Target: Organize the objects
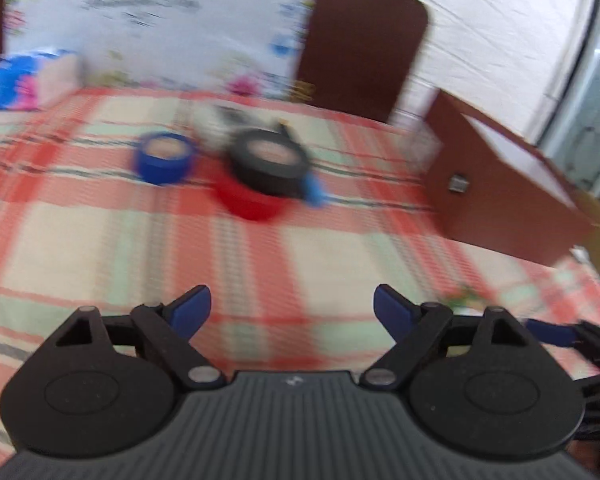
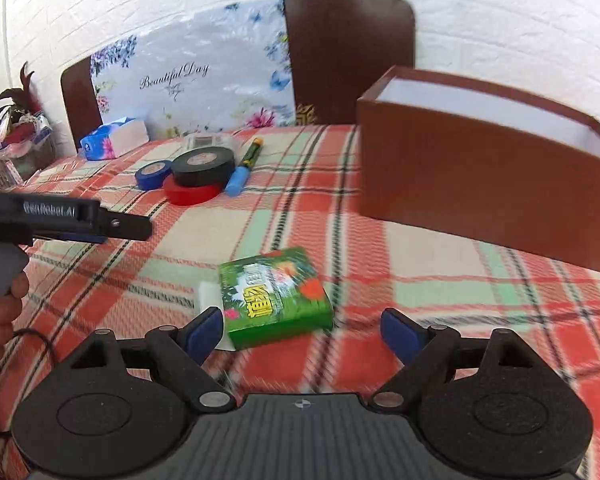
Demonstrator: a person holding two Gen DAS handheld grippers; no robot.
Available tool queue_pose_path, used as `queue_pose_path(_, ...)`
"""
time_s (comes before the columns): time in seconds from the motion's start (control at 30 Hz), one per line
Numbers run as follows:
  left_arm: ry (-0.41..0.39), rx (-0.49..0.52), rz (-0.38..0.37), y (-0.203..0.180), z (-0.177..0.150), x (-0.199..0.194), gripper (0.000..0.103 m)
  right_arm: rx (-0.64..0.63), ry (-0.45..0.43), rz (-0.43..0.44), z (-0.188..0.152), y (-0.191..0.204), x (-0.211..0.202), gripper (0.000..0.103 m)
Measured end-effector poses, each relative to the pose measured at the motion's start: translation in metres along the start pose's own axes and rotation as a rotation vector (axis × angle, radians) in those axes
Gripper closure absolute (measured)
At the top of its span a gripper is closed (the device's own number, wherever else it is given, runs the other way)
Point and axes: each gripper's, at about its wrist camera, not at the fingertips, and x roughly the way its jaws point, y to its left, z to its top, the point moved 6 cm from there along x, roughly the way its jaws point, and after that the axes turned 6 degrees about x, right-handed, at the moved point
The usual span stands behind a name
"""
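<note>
Both our grippers, left (image 1: 292, 306) and right (image 2: 302, 330), have their jaws apart and hold nothing. The green box (image 2: 276, 294) lies flat on the bench (image 2: 460, 312), just ahead of the right gripper and near the brown bin (image 2: 480, 184). It looks like light, stiff card, so we would pinch it across its short sides. Farther from the bin sit three tape rolls, black (image 2: 203, 166) on red (image 2: 192, 194), blue (image 2: 153, 174) beside them: rigid rings, best gripped through the rim.
</note>
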Motion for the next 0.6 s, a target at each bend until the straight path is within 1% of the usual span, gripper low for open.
queue_pose_path(0.07,0.052,-0.027,-0.104,-0.025,0.000,0.003,0.014,-0.009,-0.011,0.013,-0.001,-0.003,-0.003,0.016)
queue_pose_path(0.1,0.084,-0.036,-0.139,-0.036,-0.001,0.005,0.014,-0.020,-0.014,0.017,-0.001,-0.002,-0.002,0.016)
queue_pose_path(0.2,0.170,-0.051,-0.196,-0.060,-0.006,0.016,0.014,-0.048,-0.019,0.037,0.000,0.005,0.003,0.016)
queue_pose_path(0.23,0.199,-0.060,-0.208,-0.065,-0.008,0.021,0.015,-0.066,-0.019,0.050,0.001,0.006,0.005,0.015)
queue_pose_path(0.3,0.252,-0.087,-0.221,-0.072,-0.013,0.031,0.017,-0.118,-0.011,0.071,0.001,0.013,0.013,0.012)
queue_pose_path(0.33,0.250,-0.083,-0.210,-0.075,-0.013,0.034,0.018,-0.148,-0.002,0.078,0.001,0.016,0.018,0.012)
queue_pose_path(0.37,0.240,-0.061,-0.199,-0.080,-0.012,0.035,0.024,-0.173,0.011,0.079,-0.001,0.020,0.025,0.012)
queue_pose_path(0.4,0.237,-0.034,-0.185,-0.083,-0.011,0.039,0.030,-0.186,0.029,0.071,-0.002,0.022,0.034,0.017)
queue_pose_path(0.43,0.236,-0.016,-0.169,-0.086,-0.009,0.043,0.044,-0.182,0.053,0.077,-0.001,0.024,0.042,0.023)
queue_pose_path(0.47,0.239,-0.009,-0.157,-0.088,-0.008,0.045,0.045,-0.169,0.039,0.085,0.002,0.025,0.044,0.028)
queue_pose_path(0.5,0.237,-0.014,-0.143,-0.087,-0.004,0.047,0.046,-0.171,0.025,0.052,0.006,0.023,0.045,0.038)
queue_pose_path(0.57,0.239,-0.016,-0.142,-0.089,0.008,0.045,0.054,-0.161,-0.007,0.043,0.015,0.019,0.041,0.038)
queue_pose_path(0.6,0.221,-0.011,-0.153,-0.092,0.020,0.042,0.055,-0.155,-0.043,0.035,0.021,0.016,0.035,0.038)
